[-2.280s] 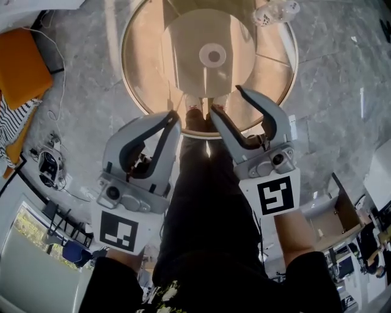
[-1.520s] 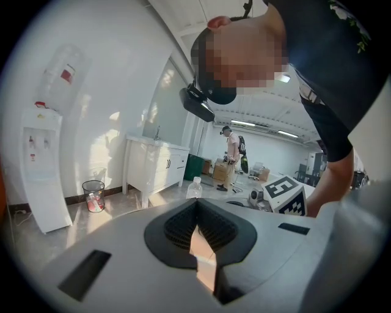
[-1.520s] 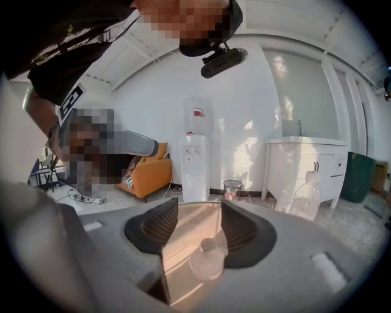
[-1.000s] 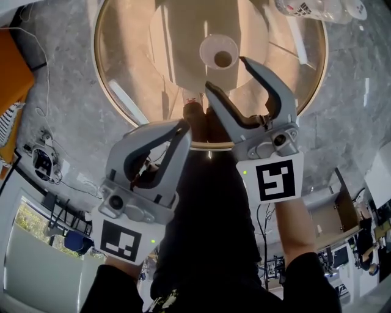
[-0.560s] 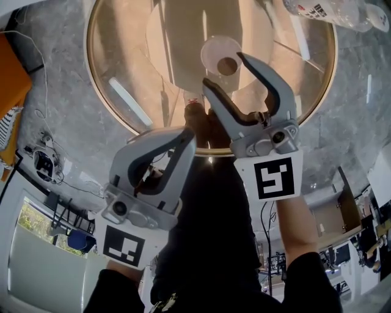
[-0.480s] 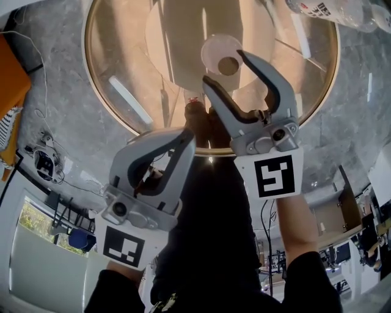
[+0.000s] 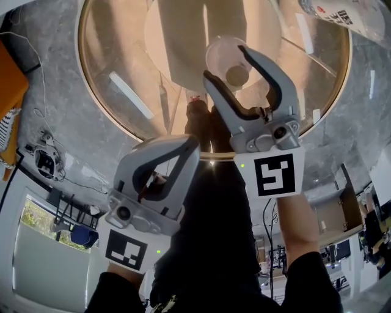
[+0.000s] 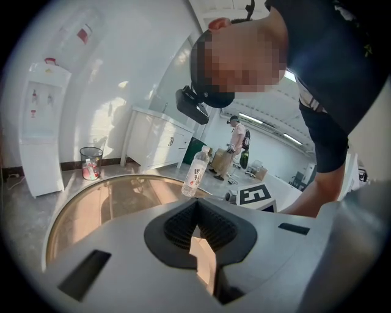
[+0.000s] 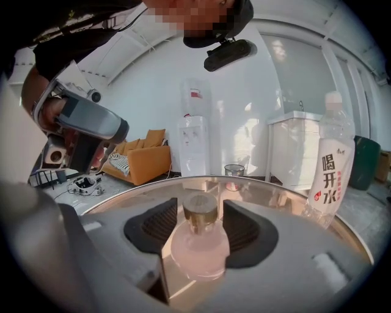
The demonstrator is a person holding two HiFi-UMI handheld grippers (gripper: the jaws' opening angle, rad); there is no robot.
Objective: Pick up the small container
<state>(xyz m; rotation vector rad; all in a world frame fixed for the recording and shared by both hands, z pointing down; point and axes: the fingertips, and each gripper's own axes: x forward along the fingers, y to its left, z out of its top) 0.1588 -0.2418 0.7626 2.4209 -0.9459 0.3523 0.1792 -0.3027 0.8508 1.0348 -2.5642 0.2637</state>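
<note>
Over on the left, the left gripper (image 7: 192, 144) hangs short of the round glass tabletop (image 7: 110, 73), jaws pressed together on nothing. Centre stage, the right gripper (image 7: 225, 62) is spread wide, and the small container (image 9: 200, 244) stands upright on the glass between its jaws. Far right, a water bottle (image 9: 330, 165).

The head view looks steeply down on the round glass bench (image 7: 116, 55), from close above the left hand-held gripper (image 7: 192, 143) and the right hand-held gripper (image 7: 225, 61). Each gripper view sits low, looking across the bench. All three views share the bottle (image 7: 342, 15) near the bench's far edge.
</note>
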